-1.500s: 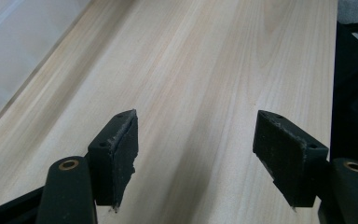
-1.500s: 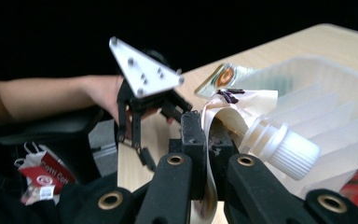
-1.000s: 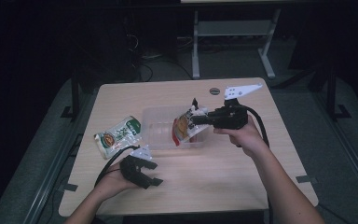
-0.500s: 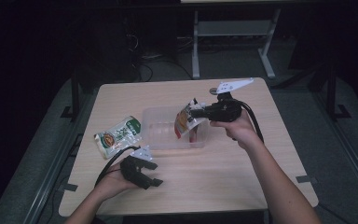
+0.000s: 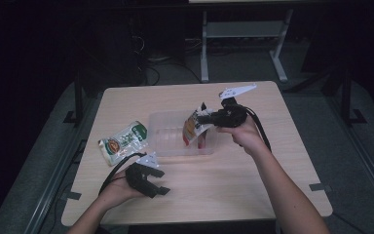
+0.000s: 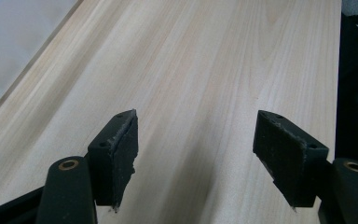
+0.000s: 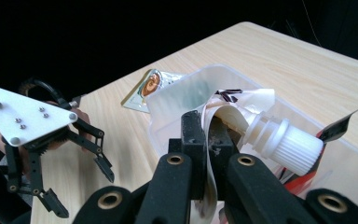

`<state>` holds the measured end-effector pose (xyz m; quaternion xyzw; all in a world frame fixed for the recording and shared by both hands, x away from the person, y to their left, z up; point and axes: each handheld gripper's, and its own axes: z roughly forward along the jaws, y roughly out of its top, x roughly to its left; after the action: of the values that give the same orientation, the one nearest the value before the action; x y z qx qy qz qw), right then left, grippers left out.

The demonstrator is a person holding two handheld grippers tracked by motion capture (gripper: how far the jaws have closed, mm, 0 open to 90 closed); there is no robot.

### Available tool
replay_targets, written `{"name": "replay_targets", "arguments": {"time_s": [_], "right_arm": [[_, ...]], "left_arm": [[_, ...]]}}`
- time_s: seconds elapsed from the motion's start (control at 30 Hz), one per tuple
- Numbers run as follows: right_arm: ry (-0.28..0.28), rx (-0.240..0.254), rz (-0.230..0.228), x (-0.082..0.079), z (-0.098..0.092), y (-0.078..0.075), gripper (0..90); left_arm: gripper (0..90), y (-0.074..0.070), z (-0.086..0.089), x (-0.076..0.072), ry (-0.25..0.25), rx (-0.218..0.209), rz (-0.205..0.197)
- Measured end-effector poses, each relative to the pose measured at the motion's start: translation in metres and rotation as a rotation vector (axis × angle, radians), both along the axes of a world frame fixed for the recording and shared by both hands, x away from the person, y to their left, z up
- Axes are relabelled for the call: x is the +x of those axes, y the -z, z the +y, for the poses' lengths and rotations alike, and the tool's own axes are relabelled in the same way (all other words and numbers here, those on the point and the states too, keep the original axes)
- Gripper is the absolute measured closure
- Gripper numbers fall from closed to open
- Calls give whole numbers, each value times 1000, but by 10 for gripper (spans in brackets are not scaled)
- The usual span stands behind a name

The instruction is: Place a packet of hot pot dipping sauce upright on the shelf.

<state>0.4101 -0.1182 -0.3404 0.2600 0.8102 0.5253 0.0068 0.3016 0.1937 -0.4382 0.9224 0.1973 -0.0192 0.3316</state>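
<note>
Jaws of the right gripper are clamped on a spouted pouch, held over the clear plastic tub mid-table. Its own view shows the pouch's white ribbed cap, which the high view perhaps blurs away. Near the front edge, the left gripper hovers over bare table, jaws apart and empty. A green packet lies beside the tub.
</note>
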Motion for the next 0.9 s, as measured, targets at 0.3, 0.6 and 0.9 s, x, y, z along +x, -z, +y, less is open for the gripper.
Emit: {"name": "replay_targets", "arguments": {"time_s": [0.3,0.6,0.9], "right_arm": [[0,-35,11,1,7,6,893],[-5,-51,13,2,14,10,890],[-2,-68,20,4,20,15,889]], "left_arm": [[306,0,0,0,0,1,2],[306,1,-1,0,3,1,6],[306,2,-1,0,4,-5,9]]}}
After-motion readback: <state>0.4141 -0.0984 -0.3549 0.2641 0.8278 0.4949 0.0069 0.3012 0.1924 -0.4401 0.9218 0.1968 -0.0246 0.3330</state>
